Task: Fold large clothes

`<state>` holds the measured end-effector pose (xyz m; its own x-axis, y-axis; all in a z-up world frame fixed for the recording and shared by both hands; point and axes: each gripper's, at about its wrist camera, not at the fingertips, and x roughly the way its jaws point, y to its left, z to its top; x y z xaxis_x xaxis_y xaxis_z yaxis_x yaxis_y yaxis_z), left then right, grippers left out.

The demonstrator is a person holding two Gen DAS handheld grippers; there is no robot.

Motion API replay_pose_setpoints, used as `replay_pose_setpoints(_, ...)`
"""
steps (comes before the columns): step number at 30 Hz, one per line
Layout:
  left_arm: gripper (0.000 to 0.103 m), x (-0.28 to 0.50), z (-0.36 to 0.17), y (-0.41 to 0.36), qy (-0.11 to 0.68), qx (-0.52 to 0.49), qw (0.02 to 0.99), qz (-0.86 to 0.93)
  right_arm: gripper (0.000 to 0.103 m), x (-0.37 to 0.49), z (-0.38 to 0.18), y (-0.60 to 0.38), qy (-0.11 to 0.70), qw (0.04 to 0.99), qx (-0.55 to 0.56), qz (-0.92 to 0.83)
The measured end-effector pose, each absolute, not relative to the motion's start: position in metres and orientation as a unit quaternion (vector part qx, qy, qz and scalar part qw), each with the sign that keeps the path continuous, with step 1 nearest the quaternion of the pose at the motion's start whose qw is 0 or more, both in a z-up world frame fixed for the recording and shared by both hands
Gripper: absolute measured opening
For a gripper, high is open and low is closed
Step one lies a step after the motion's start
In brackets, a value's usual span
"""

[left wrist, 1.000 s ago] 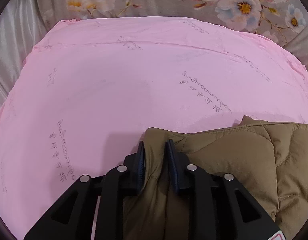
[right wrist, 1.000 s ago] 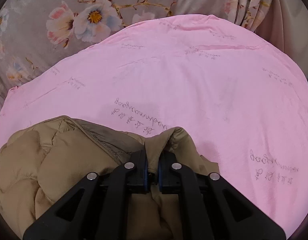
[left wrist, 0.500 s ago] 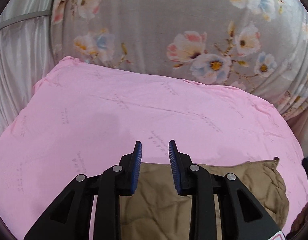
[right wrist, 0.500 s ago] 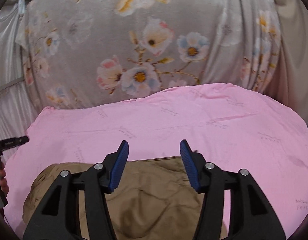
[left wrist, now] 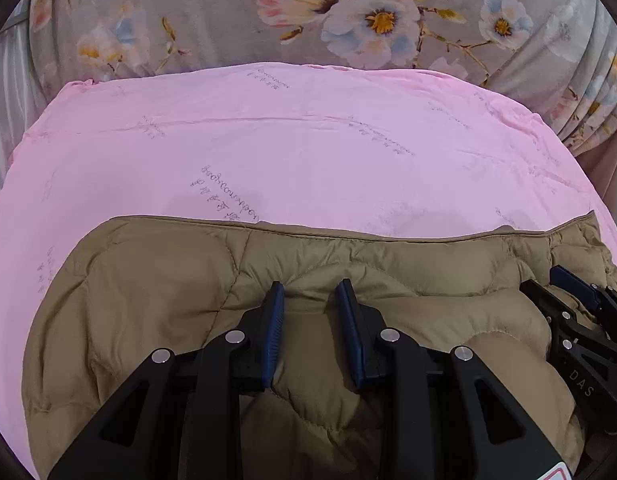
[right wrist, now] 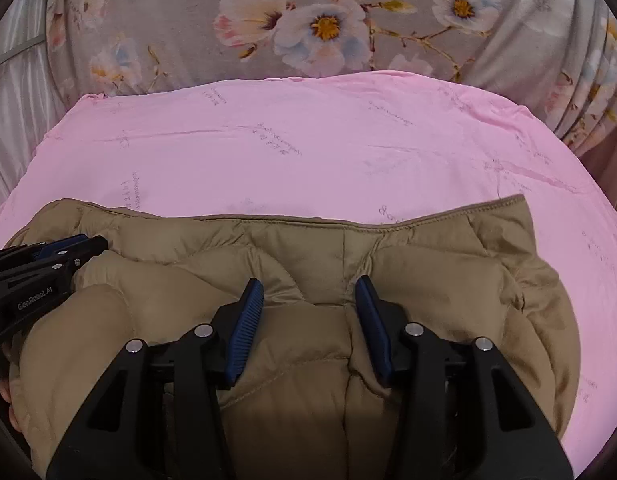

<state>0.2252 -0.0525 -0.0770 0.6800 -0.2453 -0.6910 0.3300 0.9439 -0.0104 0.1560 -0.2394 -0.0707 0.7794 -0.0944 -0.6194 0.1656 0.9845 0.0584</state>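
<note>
A tan quilted puffer jacket (left wrist: 160,280) lies folded in a wide bundle on the pink sheet (left wrist: 308,152); it also shows in the right wrist view (right wrist: 448,280). My left gripper (left wrist: 310,294) is open, its fingers resting down on the jacket's left part with nothing between them. My right gripper (right wrist: 310,288) is open wider, over the jacket's right part. The right gripper also shows at the right edge of the left wrist view (left wrist: 564,280), and the left gripper shows at the left edge of the right wrist view (right wrist: 68,248).
The pink sheet (right wrist: 308,140) covers a surface that extends beyond the jacket. A grey floral curtain (left wrist: 348,20) hangs behind the far edge. Pale pleated fabric (right wrist: 16,92) hangs at the far left.
Both grippers let go of the jacket folds they pinched a second ago. They lifted away, then came down open onto the flattened jacket.
</note>
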Motion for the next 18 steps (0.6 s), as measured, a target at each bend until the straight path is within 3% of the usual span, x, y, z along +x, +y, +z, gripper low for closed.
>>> replay_pose_setpoints(18, 0.028, 0.248, -0.094, -0.074, 0.347, 0.091, 0.917, -0.171, 0.047, 0.161, -0.083, -0.23, 0.319, 0.935, 0.079, -0.135)
